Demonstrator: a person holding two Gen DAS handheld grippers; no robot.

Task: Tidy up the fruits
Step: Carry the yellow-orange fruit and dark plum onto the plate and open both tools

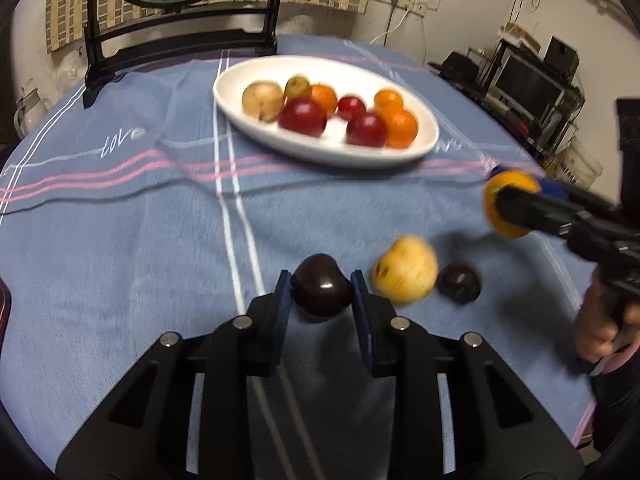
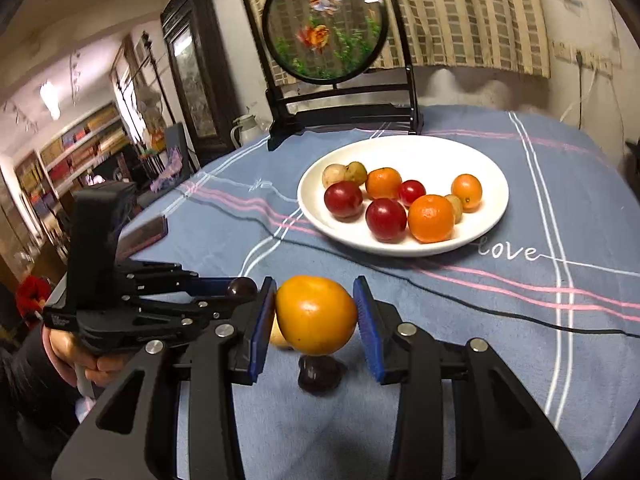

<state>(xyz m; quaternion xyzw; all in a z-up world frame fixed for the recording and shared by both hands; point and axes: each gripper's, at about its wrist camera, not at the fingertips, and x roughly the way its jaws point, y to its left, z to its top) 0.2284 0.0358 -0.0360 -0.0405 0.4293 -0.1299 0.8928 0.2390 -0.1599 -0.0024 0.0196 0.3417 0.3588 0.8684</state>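
In the left wrist view my left gripper [image 1: 321,284] is shut on a dark plum [image 1: 322,296] that rests on the blue tablecloth. Beside it to the right lie a yellow fruit [image 1: 405,269] and a second dark plum [image 1: 459,282]. My right gripper [image 2: 316,312] is shut on an orange fruit [image 2: 316,314], held above the cloth over that second plum [image 2: 320,374]. Farther back, a white oval plate [image 2: 400,148] holds several red plums, oranges and pale fruits. From the left wrist camera, the held orange [image 1: 505,186] shows at the right edge.
A black-framed round goldfish screen [image 2: 326,28] stands at the table's far edge behind the plate. A thin black cable [image 2: 480,308] runs across the cloth in front of the plate. A dark flat object [image 2: 142,234] lies near the left table edge. A hand [image 1: 600,332] grips the right tool.
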